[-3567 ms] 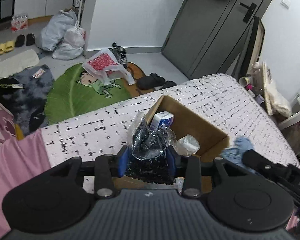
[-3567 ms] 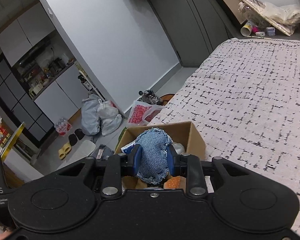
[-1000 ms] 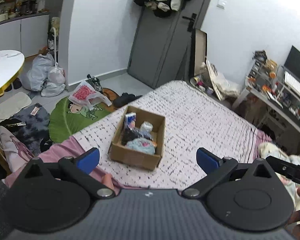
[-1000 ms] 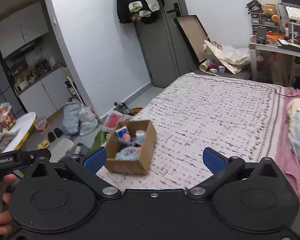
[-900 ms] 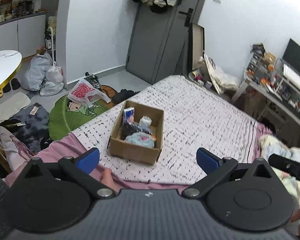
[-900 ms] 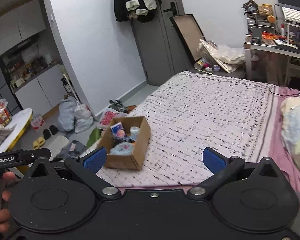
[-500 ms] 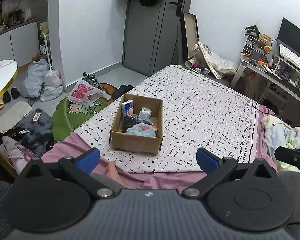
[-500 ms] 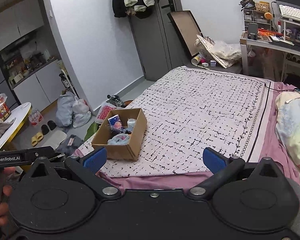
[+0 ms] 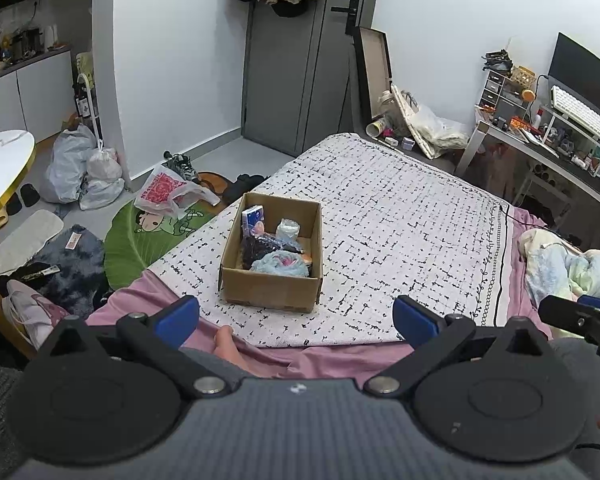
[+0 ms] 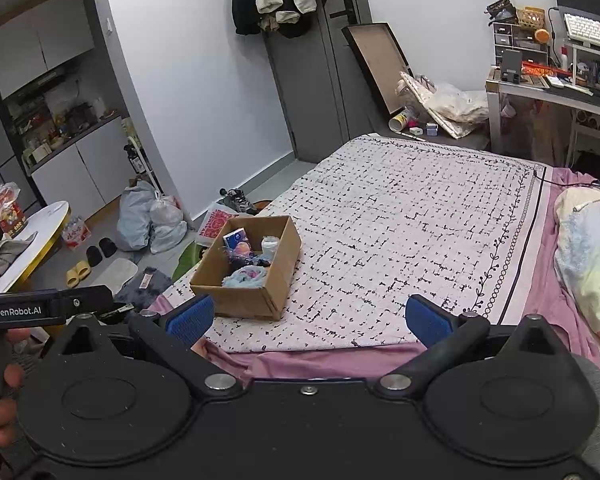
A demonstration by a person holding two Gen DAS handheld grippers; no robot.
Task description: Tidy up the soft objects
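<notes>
A brown cardboard box (image 9: pixel 268 290) stands on the patterned white bedspread (image 9: pixel 400 240) near the bed's left edge. It holds a light blue fabric bundle (image 9: pixel 278 264), a dark bag of small items (image 9: pixel 256 246), a blue tissue pack (image 9: pixel 252 218) and a white roll. The box also shows in the right wrist view (image 10: pixel 242 300). My left gripper (image 9: pixel 296 318) is open and empty, held back from the box. My right gripper (image 10: pixel 306 318) is open and empty too, well back from the bed's near edge.
A crumpled pastel duvet (image 10: pixel 588 248) lies at the bed's right side. A desk with keyboard and monitor (image 9: pixel 572 120) stands at the far right. Bags (image 9: pixel 80 176), shoes and a green leaf rug (image 9: pixel 140 236) cover the floor to the left. A white round table (image 10: pixel 28 248) is at the left.
Both grippers have let go of their items, the dark bag and the denim bundle, which now lie in the box. Both have opened and pulled back and up, away from the bed.
</notes>
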